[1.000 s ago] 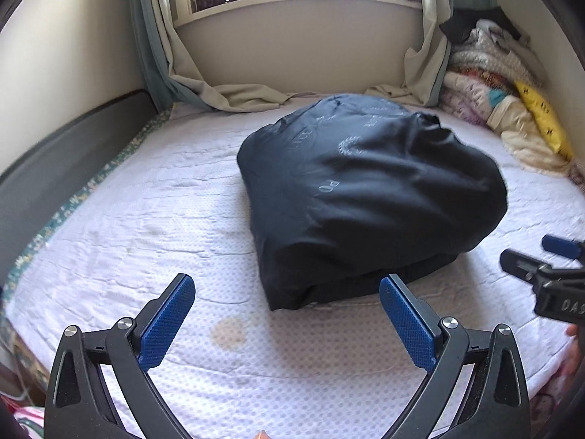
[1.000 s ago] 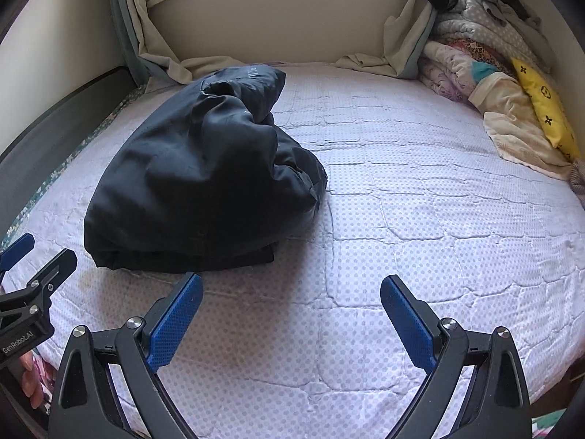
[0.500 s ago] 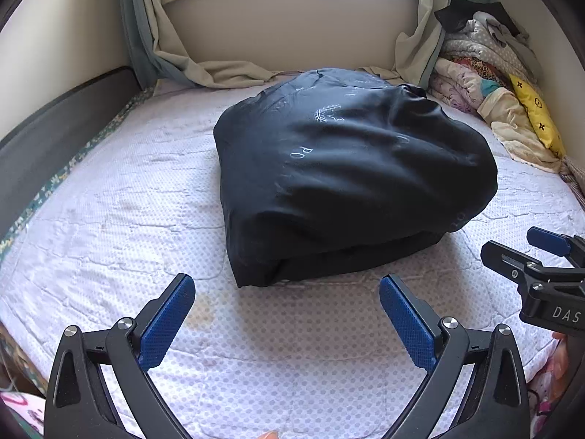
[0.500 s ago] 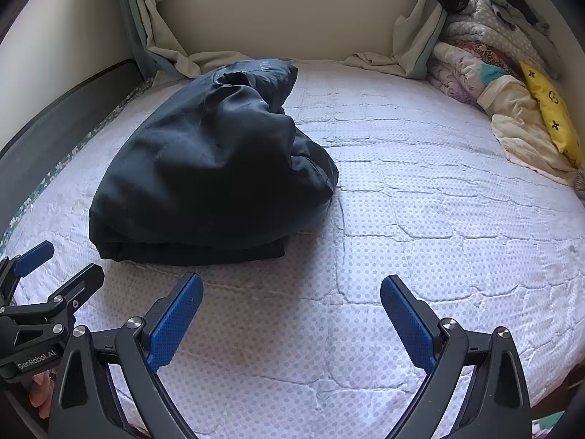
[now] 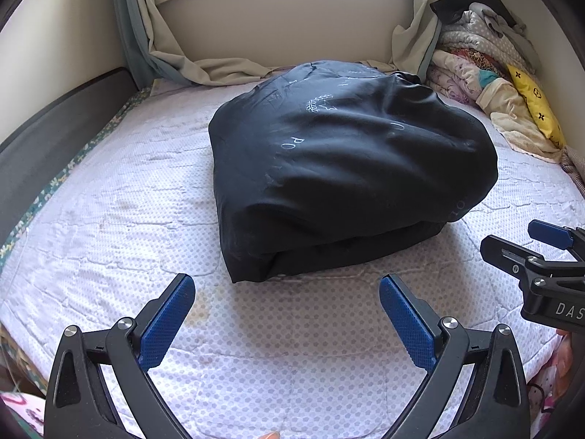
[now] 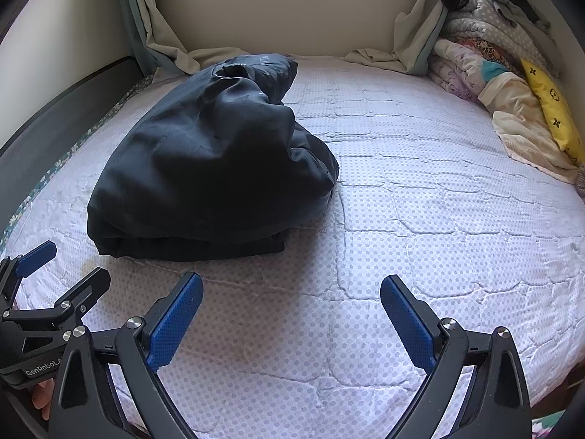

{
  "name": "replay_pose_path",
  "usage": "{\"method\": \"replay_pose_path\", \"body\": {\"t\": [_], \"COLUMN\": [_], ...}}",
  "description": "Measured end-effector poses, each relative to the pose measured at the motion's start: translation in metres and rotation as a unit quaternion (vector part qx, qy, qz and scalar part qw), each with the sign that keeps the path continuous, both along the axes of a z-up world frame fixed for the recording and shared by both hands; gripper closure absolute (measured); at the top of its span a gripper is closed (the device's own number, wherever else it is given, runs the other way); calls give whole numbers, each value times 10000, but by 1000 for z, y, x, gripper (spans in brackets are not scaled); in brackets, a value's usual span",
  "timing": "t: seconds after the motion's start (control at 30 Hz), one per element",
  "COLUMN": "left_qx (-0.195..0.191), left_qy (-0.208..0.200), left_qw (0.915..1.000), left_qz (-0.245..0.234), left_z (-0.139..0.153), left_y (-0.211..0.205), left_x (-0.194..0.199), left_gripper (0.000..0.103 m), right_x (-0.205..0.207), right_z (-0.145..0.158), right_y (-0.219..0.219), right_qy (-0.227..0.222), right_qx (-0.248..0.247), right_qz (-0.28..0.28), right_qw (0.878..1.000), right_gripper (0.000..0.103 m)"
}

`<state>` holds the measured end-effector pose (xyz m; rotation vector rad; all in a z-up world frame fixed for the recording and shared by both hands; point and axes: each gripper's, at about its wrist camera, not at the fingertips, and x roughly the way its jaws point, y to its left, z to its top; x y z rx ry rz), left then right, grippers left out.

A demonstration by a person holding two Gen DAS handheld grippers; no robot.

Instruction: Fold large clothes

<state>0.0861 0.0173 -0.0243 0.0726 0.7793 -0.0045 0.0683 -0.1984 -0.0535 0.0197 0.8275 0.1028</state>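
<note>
A large black padded jacket (image 5: pixel 347 168) lies folded into a thick bundle on the white quilted mattress (image 5: pixel 120 197); it also shows in the right wrist view (image 6: pixel 208 168). My left gripper (image 5: pixel 287 314) is open and empty, just short of the bundle's near edge. My right gripper (image 6: pixel 290 314) is open and empty over bare mattress, to the right of the bundle. The right gripper shows at the right edge of the left wrist view (image 5: pixel 526 245). The left gripper shows at the left edge of the right wrist view (image 6: pixel 62 274).
A pile of folded blankets (image 5: pixel 475 62) and a yellow pillow (image 5: pixel 533 109) lie at the back right. Curtains (image 5: pixel 204 69) drape onto the bed below the window. A dark bed frame (image 5: pixel 55 124) runs along the left. A stain (image 5: pixel 201 311) marks the mattress.
Both grippers have moved closer to the jacket and tilted down, so the bundle looks larger. The jacket has not moved. Both stay open.
</note>
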Motion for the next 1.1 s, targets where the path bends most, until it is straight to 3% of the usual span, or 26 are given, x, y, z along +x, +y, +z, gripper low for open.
{"method": "replay_pose_path", "body": {"t": [1.1], "left_qx": [25], "left_qy": [-18], "left_qw": [10000], "left_qz": [-8], "left_z": [1], "left_y": [-2], "left_x": [-2], "left_gripper": [1], "right_x": [-2], "right_z": [-2], "right_y": [0], "right_qy": [24], "right_qx": [-51], "right_qz": [0], "right_qw": [10000], "right_gripper": [6]}}
